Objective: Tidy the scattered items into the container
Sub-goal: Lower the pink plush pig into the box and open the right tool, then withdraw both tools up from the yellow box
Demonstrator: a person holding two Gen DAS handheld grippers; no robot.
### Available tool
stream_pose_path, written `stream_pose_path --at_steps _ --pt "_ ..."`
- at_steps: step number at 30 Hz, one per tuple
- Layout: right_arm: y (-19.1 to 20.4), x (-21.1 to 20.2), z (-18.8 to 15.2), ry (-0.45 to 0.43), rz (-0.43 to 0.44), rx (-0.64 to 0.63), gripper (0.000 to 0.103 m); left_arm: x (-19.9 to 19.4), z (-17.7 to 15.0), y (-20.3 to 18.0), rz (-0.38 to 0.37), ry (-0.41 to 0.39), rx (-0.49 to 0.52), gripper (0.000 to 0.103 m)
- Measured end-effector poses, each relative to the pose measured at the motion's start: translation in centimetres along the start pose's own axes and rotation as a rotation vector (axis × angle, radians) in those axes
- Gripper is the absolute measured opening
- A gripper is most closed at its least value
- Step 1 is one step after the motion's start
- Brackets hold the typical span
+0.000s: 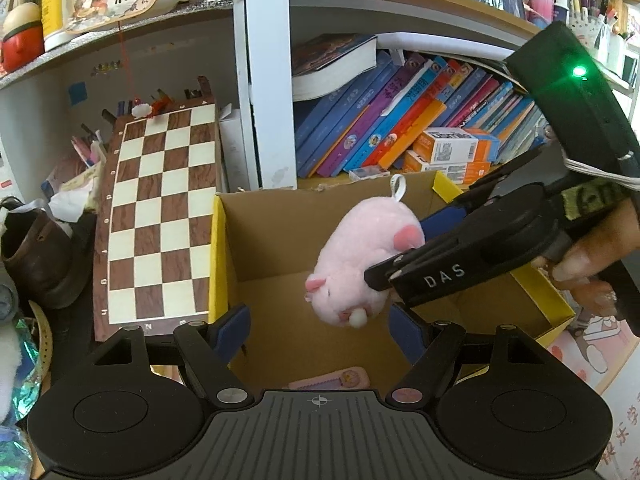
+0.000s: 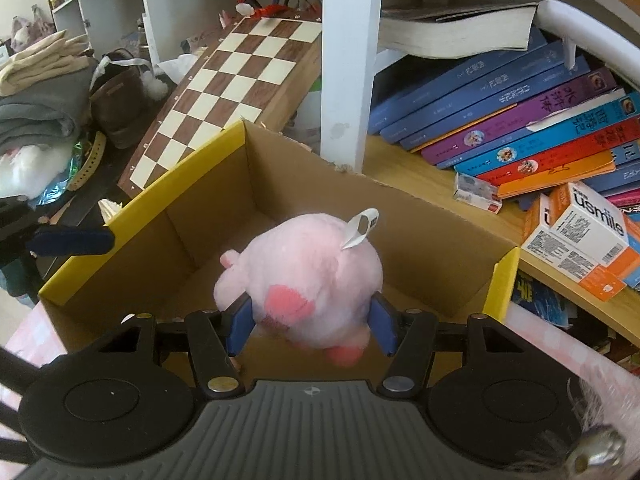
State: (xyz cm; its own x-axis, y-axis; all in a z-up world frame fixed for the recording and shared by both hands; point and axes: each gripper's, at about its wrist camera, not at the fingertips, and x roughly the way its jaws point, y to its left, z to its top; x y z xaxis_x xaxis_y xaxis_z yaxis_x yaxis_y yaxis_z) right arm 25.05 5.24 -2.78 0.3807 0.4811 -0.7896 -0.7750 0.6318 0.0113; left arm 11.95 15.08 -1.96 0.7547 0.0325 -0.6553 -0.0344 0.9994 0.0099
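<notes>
The right hand-held gripper pinched the pink plush pig above the cardboard box. The left hand-held gripper stood spread and empty. Below it in the box lay perhaps one pink item; the pig remained unreleased.

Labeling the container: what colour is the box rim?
Yellow rim on a brown cardboard box; clearest in the right wrist view.

Obscured or cropped items

Pink flat item on the box floor: near half hidden behind left gripper body. Plush pig underside: covered by right gripper pads.
</notes>
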Motion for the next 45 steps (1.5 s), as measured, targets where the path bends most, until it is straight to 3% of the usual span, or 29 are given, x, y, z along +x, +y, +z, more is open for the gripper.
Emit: stream_pose_path --at_steps 23,41,45 --pt "0.1 1.3 1.2 -0.002 0.026 0.02 0.057 0.4 0.1 0.0 -0.008 0.017 -0.001 0.078" --pt "0.2 -2.5 0.3 -0.057 -0.01 0.051 0.059 -1.7 0.3 -0.7 -0.003 -0.016 0.013 0.078" --pt "0.5 -3.9 -0.2 -0.072 -0.015 0.059 0.059 -2.5 0.0 -1.0 -0.002 -0.019 0.018 0.086"
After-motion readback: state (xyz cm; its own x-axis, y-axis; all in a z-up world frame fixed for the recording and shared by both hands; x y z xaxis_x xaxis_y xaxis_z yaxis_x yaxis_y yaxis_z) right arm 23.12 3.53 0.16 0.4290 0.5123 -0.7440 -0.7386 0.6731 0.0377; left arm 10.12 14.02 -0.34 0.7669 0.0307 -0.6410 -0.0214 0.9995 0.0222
